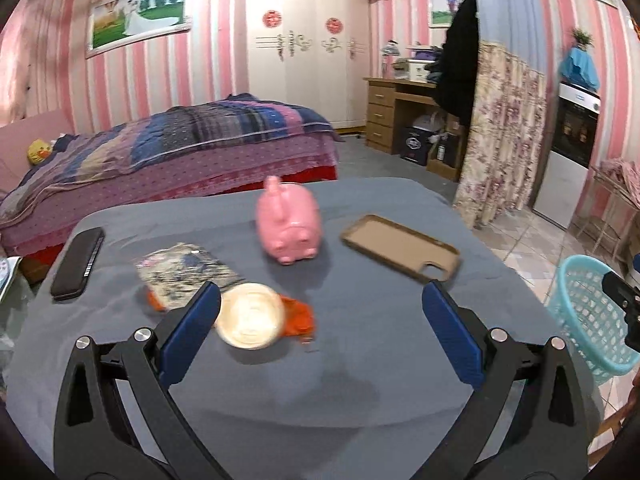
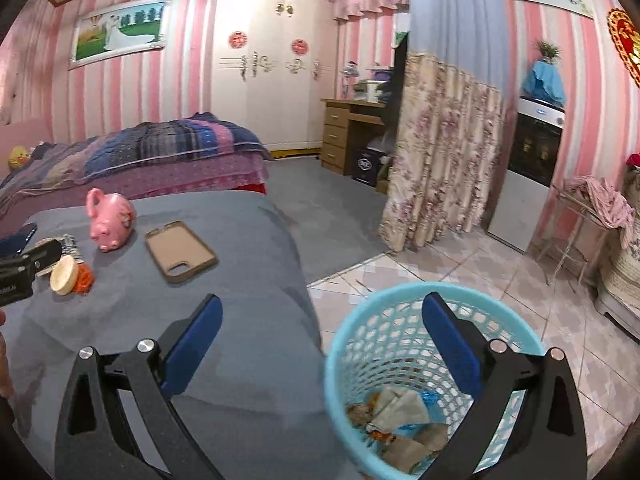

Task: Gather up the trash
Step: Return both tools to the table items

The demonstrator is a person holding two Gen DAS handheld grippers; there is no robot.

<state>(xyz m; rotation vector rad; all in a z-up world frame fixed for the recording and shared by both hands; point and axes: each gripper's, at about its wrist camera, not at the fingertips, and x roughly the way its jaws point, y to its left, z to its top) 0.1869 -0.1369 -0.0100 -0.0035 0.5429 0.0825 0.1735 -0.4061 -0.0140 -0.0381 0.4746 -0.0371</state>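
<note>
Now we hold left gripper jaws apart, low over table, cream lid beside left finger | right gripper jaws apart above blue basket holding trash

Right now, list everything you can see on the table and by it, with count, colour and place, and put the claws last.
table: one, grey-blue cloth cover, under everything.
piggy bank: one, pink, middle of the table toward the far side.
phone case: one, brown, lying open side up, right of the piggy bank.
black case: one, black, long, at the table's left edge.
patterned wrapper: one, grey and white print, left of centre.
round lid: one, cream, tilted, in front of the wrapper.
orange scrap: one, orange, crumpled, beside the lid.
basket: one, light blue mesh, on the floor right of the table, trash inside.
left claw: open, over the table near the lid.
right claw: open, empty, at the basket.
</note>
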